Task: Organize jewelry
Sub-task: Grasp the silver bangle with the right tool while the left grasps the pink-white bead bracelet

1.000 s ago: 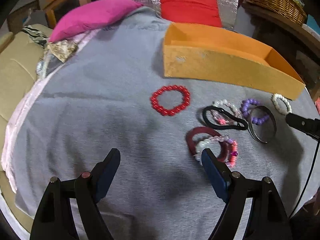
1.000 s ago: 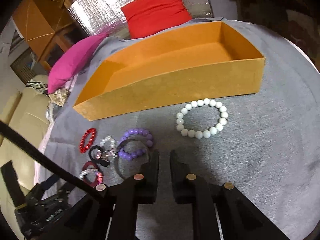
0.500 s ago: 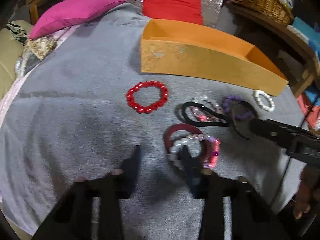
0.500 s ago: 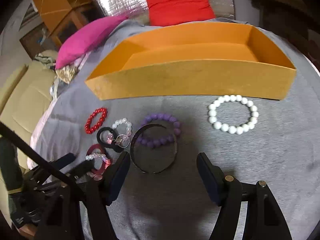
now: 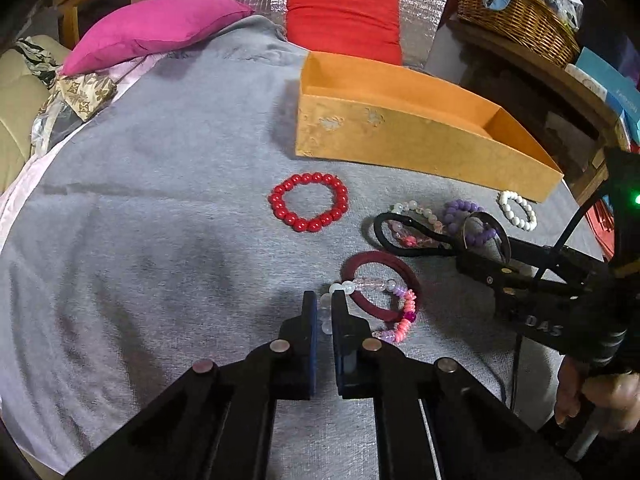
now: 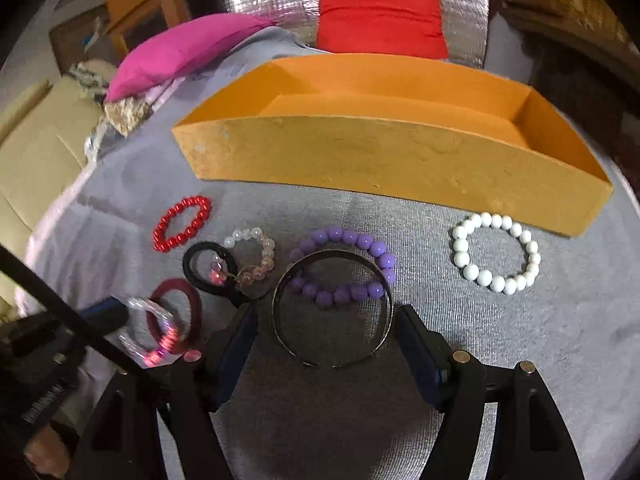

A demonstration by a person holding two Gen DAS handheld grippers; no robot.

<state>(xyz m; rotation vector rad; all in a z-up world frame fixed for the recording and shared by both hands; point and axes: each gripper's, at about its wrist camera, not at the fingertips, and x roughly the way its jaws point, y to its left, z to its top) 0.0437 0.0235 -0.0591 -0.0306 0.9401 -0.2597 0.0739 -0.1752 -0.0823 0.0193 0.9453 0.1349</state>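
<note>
On the grey cloth [image 5: 160,220], my left gripper [image 5: 325,304] is shut on the clear beads of a clear and pink bead bracelet [image 5: 406,314]. That bracelet lies across a dark red ring [image 5: 394,265]. My right gripper [image 6: 324,332] stands open, with a thin metal bangle [image 6: 332,253] lying between its fingers. A purple bead bracelet [image 6: 348,236] overlaps the bangle's far side. Nearby lie a white bead bracelet [image 6: 496,284], a red bead bracelet [image 5: 316,179] and a black hair tie [image 5: 384,236] over pale beads. The orange box [image 6: 400,160] behind them looks empty.
A pink pillow [image 5: 156,28] and a red cushion [image 5: 344,20] lie at the far end of the cloth. A beige sofa [image 5: 16,92] is on the left, and a wicker basket [image 5: 516,12] sits on a shelf at the right. A person's hand [image 5: 592,396] holds the right gripper.
My left gripper went from wide open to shut on the clear beads. My right gripper opened from shut and shifted left, from beside the white bracelet to astride the metal bangle.
</note>
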